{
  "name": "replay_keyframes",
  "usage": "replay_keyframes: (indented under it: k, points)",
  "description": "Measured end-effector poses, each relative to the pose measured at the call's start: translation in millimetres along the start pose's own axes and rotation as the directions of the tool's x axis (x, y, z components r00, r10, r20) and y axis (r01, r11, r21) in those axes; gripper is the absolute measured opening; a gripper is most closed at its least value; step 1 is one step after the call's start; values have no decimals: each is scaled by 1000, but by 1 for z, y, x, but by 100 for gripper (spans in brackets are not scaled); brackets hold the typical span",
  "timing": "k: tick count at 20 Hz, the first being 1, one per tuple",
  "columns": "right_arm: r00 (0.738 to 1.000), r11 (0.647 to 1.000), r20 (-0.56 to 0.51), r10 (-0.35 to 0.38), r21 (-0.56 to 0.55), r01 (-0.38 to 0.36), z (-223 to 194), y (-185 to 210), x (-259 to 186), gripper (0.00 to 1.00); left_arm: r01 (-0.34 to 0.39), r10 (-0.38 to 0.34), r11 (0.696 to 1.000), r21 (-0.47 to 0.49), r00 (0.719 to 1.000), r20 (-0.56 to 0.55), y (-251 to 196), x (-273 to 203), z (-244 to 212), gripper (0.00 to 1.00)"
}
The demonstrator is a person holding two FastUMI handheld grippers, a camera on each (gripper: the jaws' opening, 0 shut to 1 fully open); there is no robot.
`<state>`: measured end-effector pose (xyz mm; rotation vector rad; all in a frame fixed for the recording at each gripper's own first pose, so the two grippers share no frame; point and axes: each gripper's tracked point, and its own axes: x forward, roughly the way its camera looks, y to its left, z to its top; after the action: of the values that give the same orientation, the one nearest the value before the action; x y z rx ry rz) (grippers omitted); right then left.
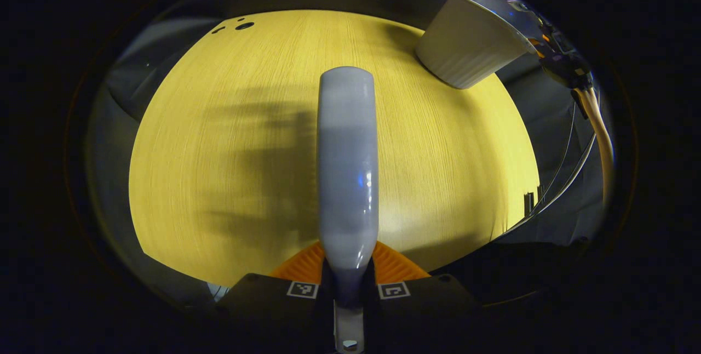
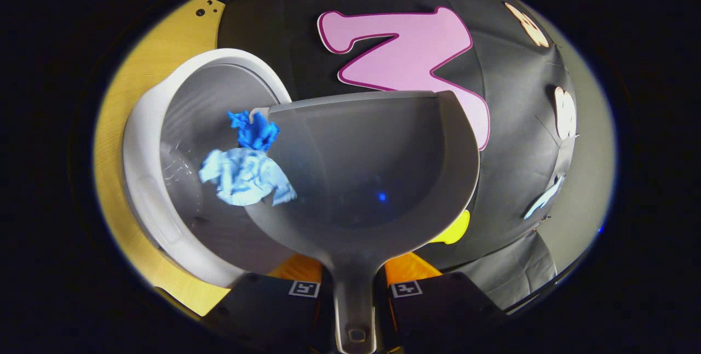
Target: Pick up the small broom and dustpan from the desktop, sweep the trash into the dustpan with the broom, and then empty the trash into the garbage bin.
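My left gripper is shut on the grey broom, which points forward above the yellow desktop. The white garbage bin stands at the far right of that view. In the right gripper view, my right gripper is shut on the handle of the grey dustpan. The pan is tipped leftward over the open bin. A dark blue paper ball and a light blue crumpled paper hang at the pan's left edge, over the bin's inside.
The desktop's edge curves round to the right of the broom, with grey floor beyond. Cables hang down at the far right, beside the bin. Two dark holes mark the desktop's far corner. The booth wall stands right behind the bin.
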<state>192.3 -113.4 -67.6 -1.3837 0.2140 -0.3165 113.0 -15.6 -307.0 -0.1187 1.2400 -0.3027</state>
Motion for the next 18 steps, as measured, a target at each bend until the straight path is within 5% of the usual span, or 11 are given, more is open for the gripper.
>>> replay_keyframes:
  k: [2, 6, 10, 15, 18]
  points:
    - [999, 999, 15, -30, -34, 30, -1, -4, -1, 32, 3, -3, 1000, 2, 1000, 1, 0, 1, 0, 29]
    - [1000, 1000, 25, -12, -27, 13, -5, -3, 4, 32, 1, -1, 1000, 10, 1000, -2, -1, 1, 1, 25]
    - [1000, 990, -9, 21, 142, -19, -8, -19, -6, 32, -33, 32, 999, 16, 998, 48, 3, 0, 3, 29]
    - [998, 909, -26, 65, 414, -49, 7, -60, -23, 33, -99, 98, 995, 5, 985, 140, -2, -18, 5, 25]
    - [996, 871, 6, 84, 485, -77, 18, -77, -51, 32, -168, 165, 986, -3, 961, 222, -7, -25, 5, 25]
